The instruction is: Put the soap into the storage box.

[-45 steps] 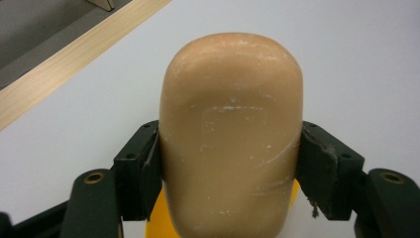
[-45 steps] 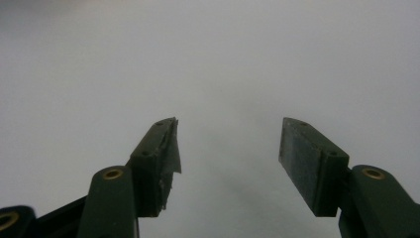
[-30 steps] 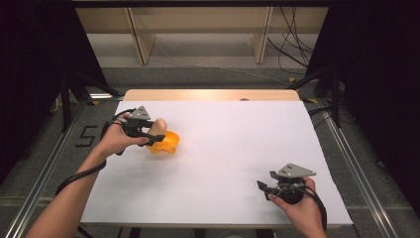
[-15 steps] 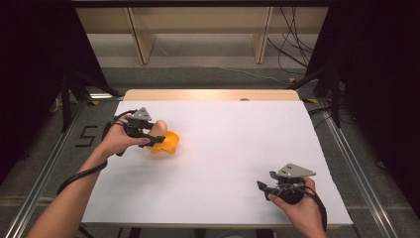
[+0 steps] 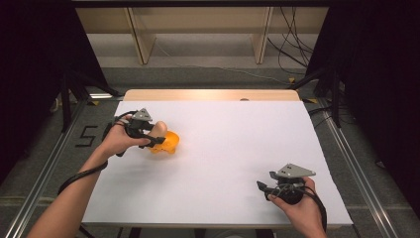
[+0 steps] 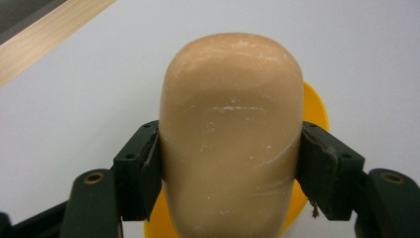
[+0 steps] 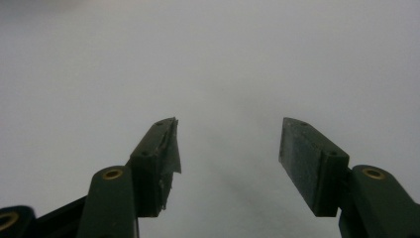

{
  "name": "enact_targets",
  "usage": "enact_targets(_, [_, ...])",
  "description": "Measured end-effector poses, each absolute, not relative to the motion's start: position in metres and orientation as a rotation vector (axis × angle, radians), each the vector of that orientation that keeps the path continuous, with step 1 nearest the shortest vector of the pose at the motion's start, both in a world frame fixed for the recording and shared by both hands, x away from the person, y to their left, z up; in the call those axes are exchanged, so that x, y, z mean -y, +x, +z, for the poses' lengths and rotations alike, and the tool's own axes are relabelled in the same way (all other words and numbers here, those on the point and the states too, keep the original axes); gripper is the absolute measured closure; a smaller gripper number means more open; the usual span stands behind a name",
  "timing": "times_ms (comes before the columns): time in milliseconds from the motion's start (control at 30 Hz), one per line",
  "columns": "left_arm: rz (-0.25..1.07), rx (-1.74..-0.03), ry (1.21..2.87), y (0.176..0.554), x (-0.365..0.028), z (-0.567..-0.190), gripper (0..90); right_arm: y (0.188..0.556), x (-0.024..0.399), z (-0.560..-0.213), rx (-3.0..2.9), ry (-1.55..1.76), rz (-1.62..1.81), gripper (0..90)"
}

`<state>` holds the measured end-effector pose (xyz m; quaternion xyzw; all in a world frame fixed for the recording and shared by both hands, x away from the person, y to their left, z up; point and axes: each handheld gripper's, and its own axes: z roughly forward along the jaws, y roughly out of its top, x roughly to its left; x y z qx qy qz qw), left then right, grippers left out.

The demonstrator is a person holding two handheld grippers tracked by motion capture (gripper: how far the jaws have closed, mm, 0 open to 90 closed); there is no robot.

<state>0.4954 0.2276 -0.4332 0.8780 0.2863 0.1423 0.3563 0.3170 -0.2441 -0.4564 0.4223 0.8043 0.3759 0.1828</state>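
A tan rounded block (image 6: pixel 232 134), smooth like a bread loaf, is clamped between both jaws of my left gripper (image 6: pixel 230 163). Under it lies an orange-yellow dish (image 6: pixel 313 106). In the high view the left gripper (image 5: pixel 157 138) is at the table's left, holding the tan block (image 5: pixel 159 129) over the orange dish (image 5: pixel 169 143). My right gripper (image 5: pixel 264 190) rests low near the front right of the white table (image 5: pixel 233 144). Its jaws stand apart (image 7: pixel 229 151) with only bare white surface between them.
A wooden strip (image 5: pixel 210 95) runs along the table's far edge. Shelving legs and loose cables (image 5: pixel 292 49) lie on the floor beyond. Metal rails (image 5: pixel 47 163) flank the table on both sides.
The left hand and its tan block have shifted slightly toward the table's left; the right gripper has stayed where it was.
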Motion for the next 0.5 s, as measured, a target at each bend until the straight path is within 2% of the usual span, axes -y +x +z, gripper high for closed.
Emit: enact_targets(500, [0.355, -0.748, 2.311, 0.4969, -0.2255, -0.436, 32.3, 0.3159, 0.2432, -0.4564, -2.272, 1.217, 1.064, 40.8])
